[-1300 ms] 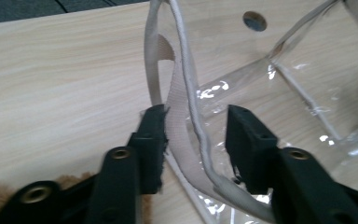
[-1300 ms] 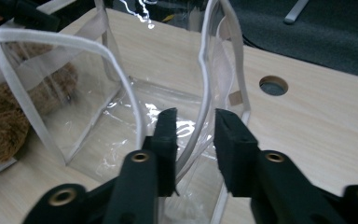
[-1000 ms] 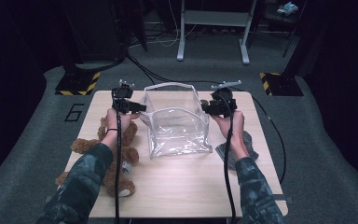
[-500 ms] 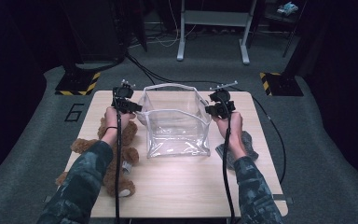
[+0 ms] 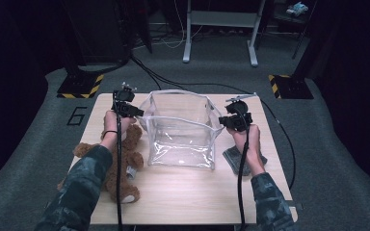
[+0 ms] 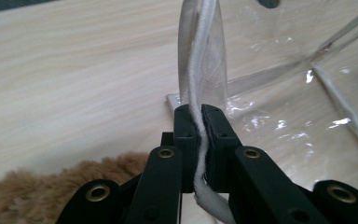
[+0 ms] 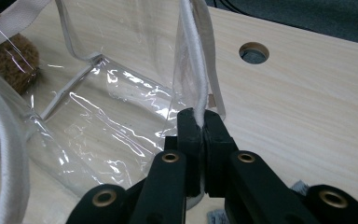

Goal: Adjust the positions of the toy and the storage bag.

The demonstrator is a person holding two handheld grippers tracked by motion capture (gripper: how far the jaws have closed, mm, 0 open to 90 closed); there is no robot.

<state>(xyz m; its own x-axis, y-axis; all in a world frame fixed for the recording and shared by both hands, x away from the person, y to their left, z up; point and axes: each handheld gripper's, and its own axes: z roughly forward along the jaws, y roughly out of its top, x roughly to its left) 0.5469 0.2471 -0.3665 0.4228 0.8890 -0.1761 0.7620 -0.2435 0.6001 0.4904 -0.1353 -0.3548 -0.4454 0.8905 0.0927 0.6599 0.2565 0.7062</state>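
A clear plastic bag (image 5: 183,139) with a white fabric rim stands open-mouthed in the middle of the wooden table (image 5: 188,197). My left gripper (image 5: 139,114) is shut on the bag's left rim. In the left gripper view the white strip (image 6: 205,60) is pinched between the jaws of that gripper (image 6: 200,112). My right gripper (image 5: 221,120) is shut on the right rim, and in the right gripper view the trim runs down into its (image 7: 196,116) closed jaws. A brown teddy bear (image 5: 134,142) lies left of the bag, partly under my left forearm.
A small grey cloth item (image 5: 233,156) lies on the table under my right hand. The table has a round hole (image 7: 254,52) to the right of the bag. Cables and a metal stand (image 5: 219,19) are on the carpet beyond the far edge.
Both jaws have closed onto the bag's rim. My right gripper has shifted slightly nearer and outward, and the bag's mouth now stands stretched wider between the two grippers.
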